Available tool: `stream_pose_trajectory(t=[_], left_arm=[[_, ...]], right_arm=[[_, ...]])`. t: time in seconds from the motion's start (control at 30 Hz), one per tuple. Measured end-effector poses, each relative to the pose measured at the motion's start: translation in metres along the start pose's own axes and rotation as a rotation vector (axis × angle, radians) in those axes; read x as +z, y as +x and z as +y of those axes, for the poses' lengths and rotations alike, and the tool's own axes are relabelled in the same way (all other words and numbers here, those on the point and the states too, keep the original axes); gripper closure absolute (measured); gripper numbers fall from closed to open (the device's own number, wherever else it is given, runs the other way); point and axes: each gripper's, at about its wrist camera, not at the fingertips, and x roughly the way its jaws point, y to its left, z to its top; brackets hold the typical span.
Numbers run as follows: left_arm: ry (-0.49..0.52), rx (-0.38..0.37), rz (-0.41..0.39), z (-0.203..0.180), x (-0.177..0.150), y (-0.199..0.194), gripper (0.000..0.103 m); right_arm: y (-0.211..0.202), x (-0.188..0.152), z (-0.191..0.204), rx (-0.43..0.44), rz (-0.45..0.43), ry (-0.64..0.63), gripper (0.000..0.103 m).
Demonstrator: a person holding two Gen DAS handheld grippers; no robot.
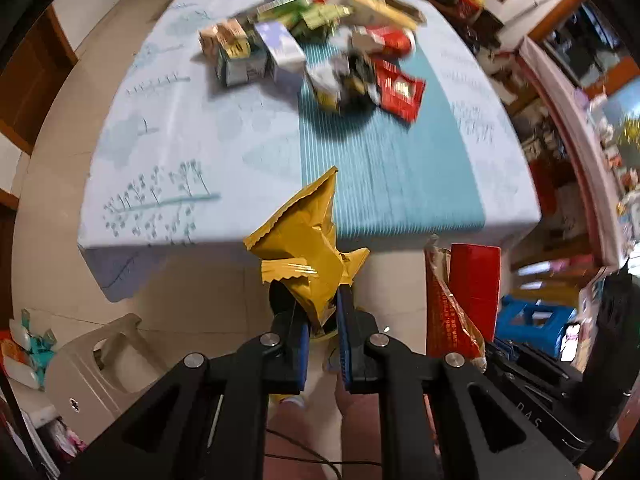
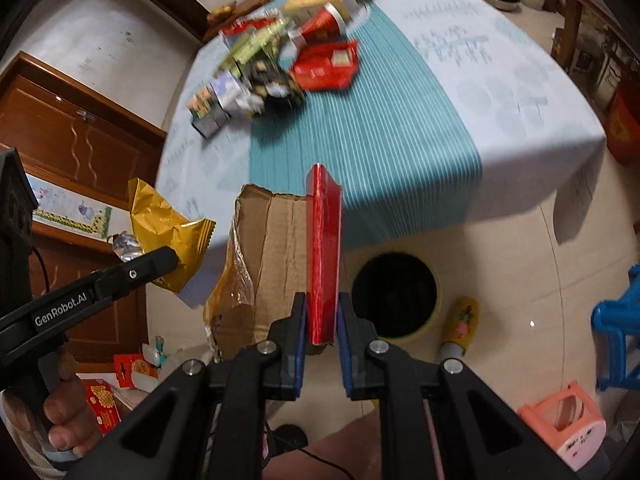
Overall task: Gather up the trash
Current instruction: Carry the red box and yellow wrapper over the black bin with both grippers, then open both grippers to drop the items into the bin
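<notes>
My left gripper point(image 1: 320, 300) is shut on a crumpled gold wrapper point(image 1: 308, 248), held above the floor just off the table's near edge. The same wrapper point(image 2: 168, 236) and left gripper point(image 2: 160, 260) show at the left of the right wrist view. My right gripper point(image 2: 322, 312) is shut on a flat red packet point(image 2: 325, 256) held edge-on; that red packet point(image 1: 474, 284) also appears in the left wrist view. A round bin with a dark opening point(image 2: 394, 294) stands on the floor just right of the red packet. A heap of cartons and wrappers point(image 1: 316, 44) lies far back on the table.
A torn cardboard box point(image 2: 264, 264) stands on the floor beside the bin. The table point(image 1: 180, 140) has a pale cloth with a teal striped runner. A beige stool point(image 1: 96, 368), blue stool point(image 2: 618, 332), pink stool point(image 2: 568, 424) and yellow bottle point(image 2: 460, 324) are on the floor. A hand point(image 2: 60, 420) holds the left gripper's handle.
</notes>
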Motion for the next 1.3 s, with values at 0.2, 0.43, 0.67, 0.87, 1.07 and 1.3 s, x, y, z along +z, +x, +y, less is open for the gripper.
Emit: stream_pose_trajectory(t=[0.2,0.43,0.67,0.87,1.07,1.3], left_arm=[[0.073,0.039,0.100,-0.013,-0.038,0.066,0.092],[0.137,0.089,0.158,-0.016,-0.082,0.188,0.091],[0.143,0.143,0.182,-0.005,-0.102,0.312,0.078],[0.093,0.186,0.182,0.012,-0.095,0.367,0.046],[0.033,0.200,0.180,0.026,-0.094,0.370,0.042],[0.044,0.202,0.160,0.026,-0.088,0.340,0.042]], right_arm=[[0.051,-0.037,-0.026,-0.056,0.105,0.029,0.089],[0.159,-0.068,-0.079,-0.111,0.203,0.059,0.089],[0.281,-0.078,-0.129,-0.144,0.246,0.066,0.088],[0.343,-0.070,-0.152,-0.127,0.216,0.094,0.077],[0.359,-0.065,-0.158,-0.117,0.210,0.121,0.069],[0.345,-0.058,-0.150,-0.081,0.195,0.105,0.067]])
